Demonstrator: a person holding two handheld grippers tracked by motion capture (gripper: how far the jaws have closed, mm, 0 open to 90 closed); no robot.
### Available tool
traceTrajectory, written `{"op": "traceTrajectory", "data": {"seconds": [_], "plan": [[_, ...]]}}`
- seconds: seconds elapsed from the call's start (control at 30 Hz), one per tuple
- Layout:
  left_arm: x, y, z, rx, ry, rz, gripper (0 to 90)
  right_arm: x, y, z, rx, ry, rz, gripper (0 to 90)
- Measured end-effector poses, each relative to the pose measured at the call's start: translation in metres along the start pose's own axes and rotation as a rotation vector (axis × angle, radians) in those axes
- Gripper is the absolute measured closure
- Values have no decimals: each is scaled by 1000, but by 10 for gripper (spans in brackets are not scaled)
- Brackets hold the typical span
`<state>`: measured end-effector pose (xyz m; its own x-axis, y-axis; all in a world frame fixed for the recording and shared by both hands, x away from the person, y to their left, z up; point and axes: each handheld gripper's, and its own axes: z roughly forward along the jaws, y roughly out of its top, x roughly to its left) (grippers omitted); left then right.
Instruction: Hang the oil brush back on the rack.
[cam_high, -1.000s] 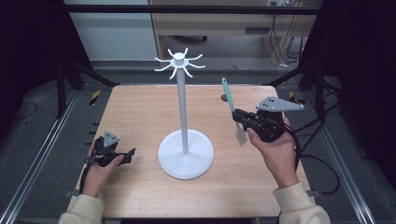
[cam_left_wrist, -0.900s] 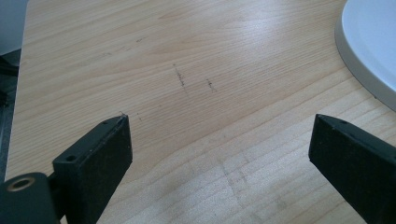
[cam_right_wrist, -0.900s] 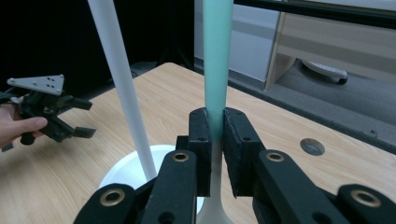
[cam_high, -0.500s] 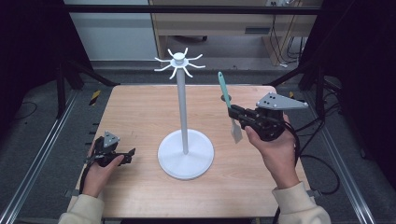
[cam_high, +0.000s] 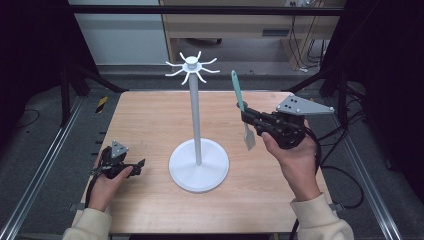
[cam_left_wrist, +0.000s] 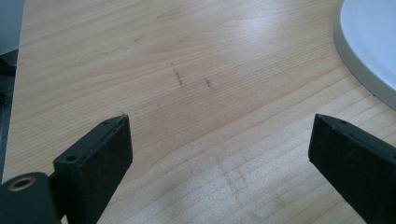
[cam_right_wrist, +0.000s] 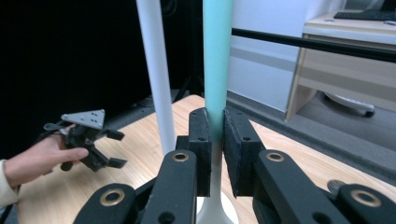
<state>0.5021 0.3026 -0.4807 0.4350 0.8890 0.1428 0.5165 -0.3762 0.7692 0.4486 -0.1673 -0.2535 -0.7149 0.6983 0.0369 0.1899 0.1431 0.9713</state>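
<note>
A white stand rises from a round base (cam_high: 199, 167) at the table's middle; its pole (cam_high: 195, 115) ends in a ring of hooks (cam_high: 191, 65). My right gripper (cam_high: 247, 117) hangs to the right of the pole, above the table, shut on a spatula (cam_high: 239, 97) that stands nearly upright with its teal handle up and its white blade (cam_high: 249, 140) down. In the right gripper view the pads clamp the teal handle (cam_right_wrist: 217, 56), with the pole (cam_right_wrist: 156, 70) just behind. My left gripper (cam_high: 137, 167) rests low at the table's left, open and holding nothing (cam_left_wrist: 219, 135).
The wooden table (cam_high: 150, 115) has metal rails along both sides. A desk and cables stand beyond the far edge. In the left gripper view the stand's base (cam_left_wrist: 373, 42) lies at the upper right.
My right gripper has lifted the spatula and carried it slightly left, toward the stand's pole. The left gripper has stayed where it was.
</note>
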Motion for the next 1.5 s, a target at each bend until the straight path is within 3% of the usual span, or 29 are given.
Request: {"op": "traceTrajectory", "data": {"seconds": [0.47, 1.5], "plan": [[-1, 0, 0, 2, -2, 2, 58, 8, 11, 5, -20, 50, -26, 816], [-1, 0, 1, 7, -2, 5, 58, 9, 15, 21, 13, 76, -34, 816]]}}
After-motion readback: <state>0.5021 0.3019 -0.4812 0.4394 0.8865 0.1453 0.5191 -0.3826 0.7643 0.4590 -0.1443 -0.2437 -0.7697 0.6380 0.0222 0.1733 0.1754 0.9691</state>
